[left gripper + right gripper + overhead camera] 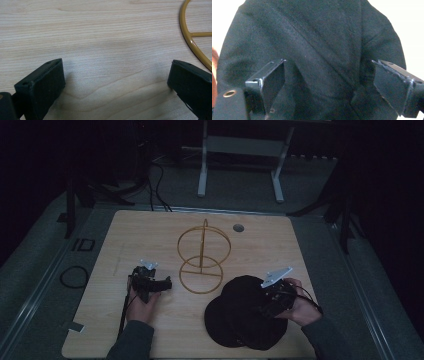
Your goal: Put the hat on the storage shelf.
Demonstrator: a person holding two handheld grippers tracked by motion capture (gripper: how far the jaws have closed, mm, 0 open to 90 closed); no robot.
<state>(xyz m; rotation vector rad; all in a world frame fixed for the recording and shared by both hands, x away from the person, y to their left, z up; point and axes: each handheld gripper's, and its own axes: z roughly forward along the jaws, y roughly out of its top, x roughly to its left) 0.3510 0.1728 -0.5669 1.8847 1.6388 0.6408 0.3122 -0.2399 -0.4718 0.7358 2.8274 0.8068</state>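
Note:
A black cloth hat [240, 315] lies on the wooden table [145, 235] near its front right. My right gripper [267, 306] hovers at the hat's right side, held by a hand. In the right gripper view the jaws stand wide apart, the right gripper [328, 66] open over the hat's dark fabric [317, 45]. A gold wire stand [202, 257] with two rings and an upright post sits at the table's middle. My left gripper [162, 283] rests left of the stand, pointing toward it. It is open [116, 68] over bare wood, with the stand's base ring [192, 42] at the upper right.
A grey round plug [238, 227] sits in the tabletop behind the stand. A white frame [202, 170] stands on the floor beyond the table. Cables [74, 276] lie on the floor at the left. Bare wood lies between the two grippers.

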